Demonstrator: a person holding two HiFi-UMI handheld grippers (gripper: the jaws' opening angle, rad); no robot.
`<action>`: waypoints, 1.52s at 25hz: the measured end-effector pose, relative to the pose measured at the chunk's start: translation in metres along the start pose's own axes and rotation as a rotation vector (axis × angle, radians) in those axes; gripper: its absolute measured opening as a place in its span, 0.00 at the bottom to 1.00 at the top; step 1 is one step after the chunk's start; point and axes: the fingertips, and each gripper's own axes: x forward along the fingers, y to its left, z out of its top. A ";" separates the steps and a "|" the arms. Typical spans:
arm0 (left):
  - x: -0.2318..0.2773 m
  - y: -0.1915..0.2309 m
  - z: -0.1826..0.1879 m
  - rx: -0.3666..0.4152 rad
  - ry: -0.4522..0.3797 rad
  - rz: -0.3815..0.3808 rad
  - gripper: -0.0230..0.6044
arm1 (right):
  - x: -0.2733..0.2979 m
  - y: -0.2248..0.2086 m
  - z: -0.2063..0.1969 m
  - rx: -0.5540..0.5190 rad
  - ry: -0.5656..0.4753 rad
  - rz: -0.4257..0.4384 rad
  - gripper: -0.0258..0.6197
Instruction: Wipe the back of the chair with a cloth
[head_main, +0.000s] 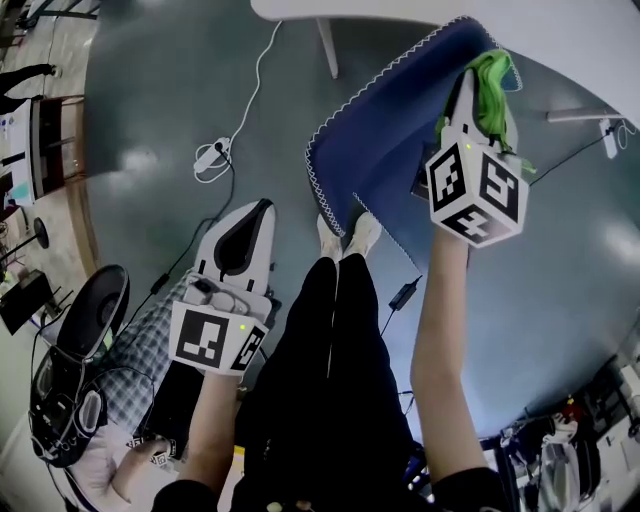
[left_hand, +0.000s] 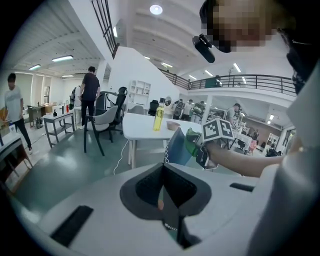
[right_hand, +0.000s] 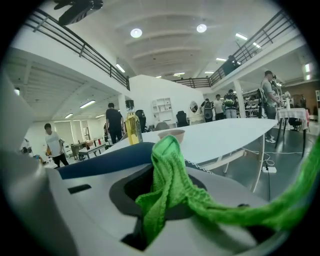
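The right gripper (right_hand: 156, 202) clamps a bright green knitted cloth (right_hand: 172, 172) at the upper edge of the blue padded chair back with white stitching (head_main: 385, 140); the left gripper (left_hand: 163, 196) hangs low beside the legs, jaws pressed together, empty

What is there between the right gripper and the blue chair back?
The green cloth, clamped in the right gripper, lies between it and the blue chair back; the head view shows this.

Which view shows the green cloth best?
The right gripper view: the green cloth fills the foreground, clamped in the right gripper. The head view shows it bunched at the blue chair back; the left gripper view shows only a small green patch.
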 end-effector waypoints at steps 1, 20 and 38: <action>0.000 0.001 0.000 -0.009 -0.001 0.002 0.04 | 0.003 0.004 -0.001 -0.003 0.006 0.012 0.11; 0.014 -0.003 -0.002 -0.017 0.015 0.000 0.04 | 0.009 0.003 -0.027 0.009 0.052 0.031 0.11; 0.053 -0.001 0.021 -0.006 -0.016 -0.005 0.04 | 0.017 -0.014 -0.063 0.027 0.073 0.025 0.11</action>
